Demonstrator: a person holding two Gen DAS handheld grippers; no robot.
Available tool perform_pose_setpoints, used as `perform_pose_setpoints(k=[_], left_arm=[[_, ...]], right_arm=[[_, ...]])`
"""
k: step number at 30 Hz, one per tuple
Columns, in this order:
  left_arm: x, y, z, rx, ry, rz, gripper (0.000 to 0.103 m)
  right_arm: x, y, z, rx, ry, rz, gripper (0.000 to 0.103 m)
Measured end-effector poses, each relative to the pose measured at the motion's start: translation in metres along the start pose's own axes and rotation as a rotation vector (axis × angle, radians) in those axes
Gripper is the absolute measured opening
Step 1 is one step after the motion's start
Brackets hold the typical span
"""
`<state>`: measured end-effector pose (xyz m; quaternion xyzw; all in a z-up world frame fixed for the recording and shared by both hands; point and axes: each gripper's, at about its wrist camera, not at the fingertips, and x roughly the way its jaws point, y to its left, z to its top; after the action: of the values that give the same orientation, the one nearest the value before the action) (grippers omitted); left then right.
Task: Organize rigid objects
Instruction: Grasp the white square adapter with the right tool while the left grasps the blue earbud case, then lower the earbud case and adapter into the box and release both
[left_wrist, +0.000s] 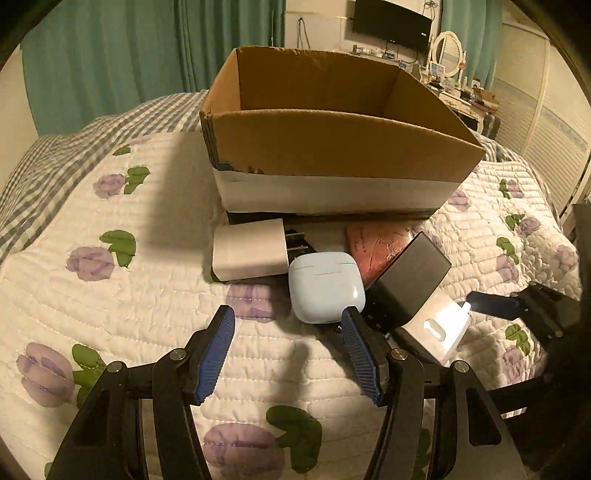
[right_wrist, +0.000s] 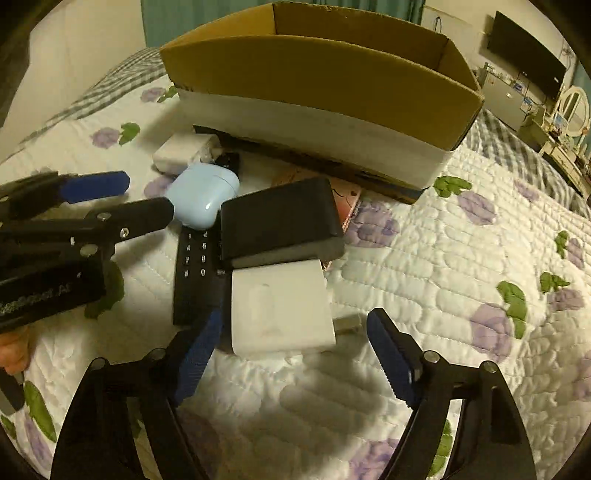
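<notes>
Left gripper (left_wrist: 288, 317) and right gripper (right_wrist: 293, 321) both gaped, empty. Items (earbud case (left_wrist: 325, 286), chargers, remote (right_wrist: 195, 273)) crowded the box's (left_wrist: 332, 147) near wall; open quilt (left_wrist: 110, 295) lay elsewhere.

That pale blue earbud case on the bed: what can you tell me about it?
The earbud case is a small rounded box of glossy pale blue plastic with a lid seam, and it is shut. It lies on the quilt before the cardboard box, beside a white charger, and appears to overlap a black keypad remote. The open left tool points at it without gripping.
</notes>
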<state>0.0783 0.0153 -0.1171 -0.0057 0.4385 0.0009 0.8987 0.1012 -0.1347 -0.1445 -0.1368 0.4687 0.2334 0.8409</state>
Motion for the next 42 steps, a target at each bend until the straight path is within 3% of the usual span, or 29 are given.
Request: perform_pose_setpoints(k=[6, 9, 14, 21, 32, 38, 42], left_arm=[[0.002, -0.002, 0.0, 0.003, 0.01, 0.002, 0.063], [0.005, -0.002, -0.002, 0.002, 0.023, 0.009, 0.063], [0.005, -0.005, -0.002, 0.009, 0.021, 0.011, 0.063], [0.011, -0.014, 0.006, 0.015, 0.023, -0.027, 0.063], [0.043, -0.03, 0.023, 0.062, 0.056, -0.035, 0.06], [0.027, -0.028, 0.016, 0.065, 0.053, -0.054, 0.059], [-0.002, -0.027, 0.017, 0.064, 0.01, -0.057, 0.059]], right_arm=[[0.011, -0.011, 0.007, 0.03, 0.003, -0.005, 0.08], [0.008, -0.009, 0.007, 0.017, 0.0, 0.014, 0.066], [-0.001, -0.012, 0.007, 0.027, -0.01, 0.004, 0.066], [-0.04, -0.045, 0.015, 0.098, -0.117, -0.105, 0.066], [-0.033, -0.058, 0.025, 0.147, -0.098, -0.124, 0.066], [-0.037, -0.057, 0.022, 0.155, -0.11, -0.128, 0.066], [-0.056, -0.058, 0.023, 0.172, -0.144, -0.122, 0.066]])
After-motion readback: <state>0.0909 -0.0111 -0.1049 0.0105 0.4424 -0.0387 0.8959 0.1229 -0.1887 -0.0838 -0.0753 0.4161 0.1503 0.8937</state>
